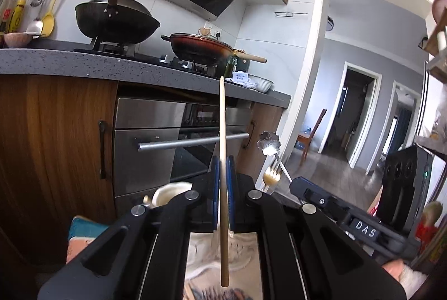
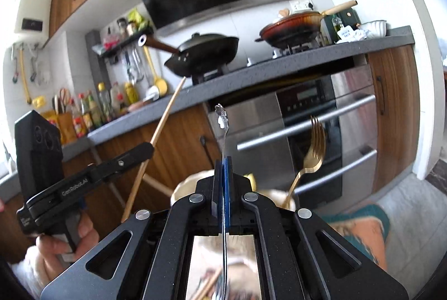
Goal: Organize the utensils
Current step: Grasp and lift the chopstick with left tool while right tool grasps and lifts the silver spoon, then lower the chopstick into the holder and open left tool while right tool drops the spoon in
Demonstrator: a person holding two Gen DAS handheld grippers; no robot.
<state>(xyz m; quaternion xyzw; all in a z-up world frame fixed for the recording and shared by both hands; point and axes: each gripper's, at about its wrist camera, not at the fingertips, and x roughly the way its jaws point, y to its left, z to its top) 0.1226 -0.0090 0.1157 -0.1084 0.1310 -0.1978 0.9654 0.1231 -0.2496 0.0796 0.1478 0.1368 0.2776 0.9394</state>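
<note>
Left gripper point(image 1: 222, 168) clamps a wooden chopstick point(image 1: 222, 118), frame centre; right gripper point(image 2: 223, 171) pinches a silver utensil point(image 2: 222, 118), centre. Keep both squeezed; carry upright, apart, clear of the gold fork point(image 2: 313, 149).

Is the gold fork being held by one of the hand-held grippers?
No, the gold fork stands free in a cup; the right hand-held gripper clamps a silver utensil instead.
</note>
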